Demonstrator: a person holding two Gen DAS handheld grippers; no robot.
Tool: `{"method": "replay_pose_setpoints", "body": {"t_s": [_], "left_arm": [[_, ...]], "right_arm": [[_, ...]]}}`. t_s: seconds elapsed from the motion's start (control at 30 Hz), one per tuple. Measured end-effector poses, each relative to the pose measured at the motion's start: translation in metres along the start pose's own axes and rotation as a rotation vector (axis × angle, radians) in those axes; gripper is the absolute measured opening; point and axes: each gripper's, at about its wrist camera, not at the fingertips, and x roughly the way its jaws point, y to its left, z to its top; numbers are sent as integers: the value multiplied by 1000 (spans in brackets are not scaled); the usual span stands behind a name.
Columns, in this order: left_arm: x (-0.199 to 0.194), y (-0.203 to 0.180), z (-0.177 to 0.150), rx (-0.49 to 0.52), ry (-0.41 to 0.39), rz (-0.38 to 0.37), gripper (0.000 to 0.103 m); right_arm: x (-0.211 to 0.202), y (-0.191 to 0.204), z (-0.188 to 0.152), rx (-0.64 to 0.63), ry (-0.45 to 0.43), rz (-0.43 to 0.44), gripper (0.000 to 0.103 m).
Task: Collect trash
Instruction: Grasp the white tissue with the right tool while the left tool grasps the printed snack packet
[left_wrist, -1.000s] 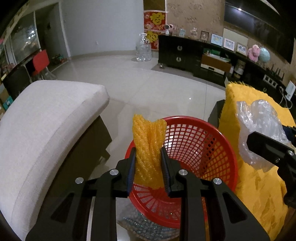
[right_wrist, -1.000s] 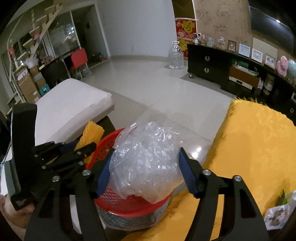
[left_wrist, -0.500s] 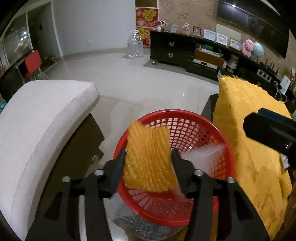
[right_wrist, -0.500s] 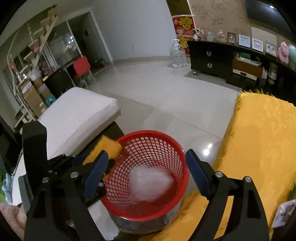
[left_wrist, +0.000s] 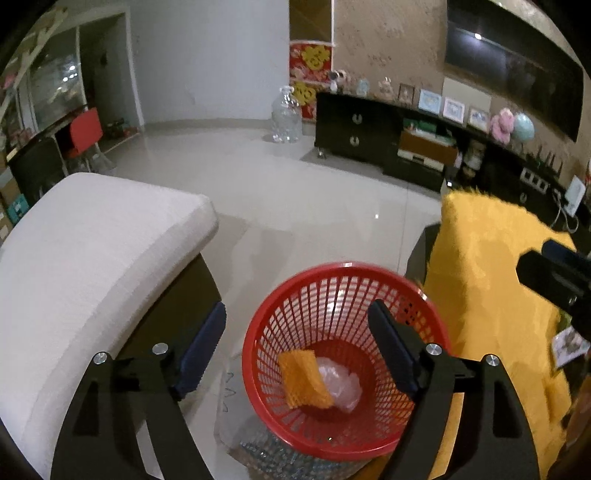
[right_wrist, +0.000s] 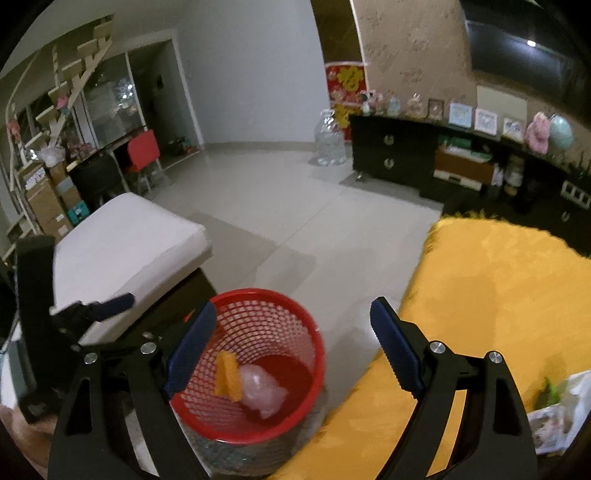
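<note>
A red mesh basket (left_wrist: 295, 302) stands on the floor between a white seat and a yellow-covered table. Inside lie an orange foam net (left_wrist: 303, 380) and a clear bubble-wrap wad (left_wrist: 341, 384). They also show in the right wrist view: the basket (right_wrist: 299, 325), the foam net (right_wrist: 229, 376) and the wad (right_wrist: 262, 391). My left gripper (left_wrist: 297, 343) is open and empty above the basket. My right gripper (right_wrist: 291, 339) is open and empty above the basket's right side. The left gripper also shows in the right wrist view (right_wrist: 99, 314).
A white cushioned seat (left_wrist: 92, 251) is at the left. The yellow cloth-covered table (right_wrist: 498, 295) is at the right, with packets (right_wrist: 557, 421) near its front edge. A dark TV cabinet (left_wrist: 388, 136) and a water jug (left_wrist: 284, 118) stand far back across the tiled floor.
Both grippers opened. The bubble wrap dropped from the right gripper and the orange foam net from the left into the basket. Both grippers rose higher above it.
</note>
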Motion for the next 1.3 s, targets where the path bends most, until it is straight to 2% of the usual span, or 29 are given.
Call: {"method": "replay_pose_setpoints", "body": {"t_s": [0.07, 0.17, 0.4, 0.57, 0.77, 0.93, 1.3], "left_arm": [[-7, -2, 4, -9, -20, -12, 79], [-17, -11, 8, 0, -47, -36, 81], [-36, -45, 12, 45, -83, -113, 82], [-45, -71, 11, 69, -91, -164, 83], [-49, -113, 4, 125, -77, -218, 83], [-49, -153, -4, 174, -60, -269, 83], [-35, -253, -36, 312, 43, -421, 83]], "right_arm": [[-7, -5, 2, -5, -14, -21, 83], [-24, -13, 3, -2, -48, -59, 93], [-76, -50, 2, 12, -122, -171, 93], [-120, -97, -11, 71, -148, -270, 93], [-158, -150, -44, 180, -141, -377, 93], [-175, -179, -66, 230, -127, -461, 93], [-204, -223, -93, 408, -132, -480, 93]]}}
